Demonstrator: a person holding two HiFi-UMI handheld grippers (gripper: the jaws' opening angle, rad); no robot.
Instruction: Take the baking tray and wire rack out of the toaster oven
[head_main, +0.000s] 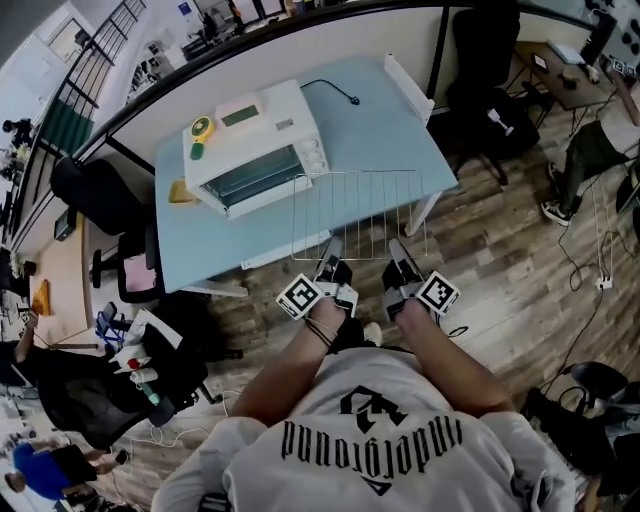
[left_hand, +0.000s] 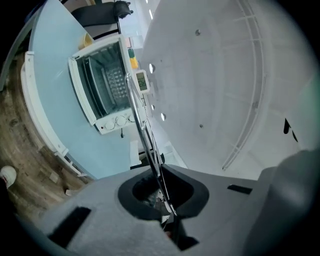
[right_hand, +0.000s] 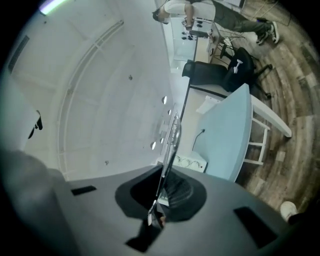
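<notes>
At the near edge of the rack, both pairs of jaws are pinched shut on the wire: left gripper toward 9 o'clock, right gripper toward 3. The rack stretches level toward 12, its long side lying 9 to 3, above the near edge of the table and clear of the oven at 10 o'clock. For the tray, which I cannot make out, my left gripper is nearer.

Left gripper and right gripper extend forward, jaws clamped.
</notes>
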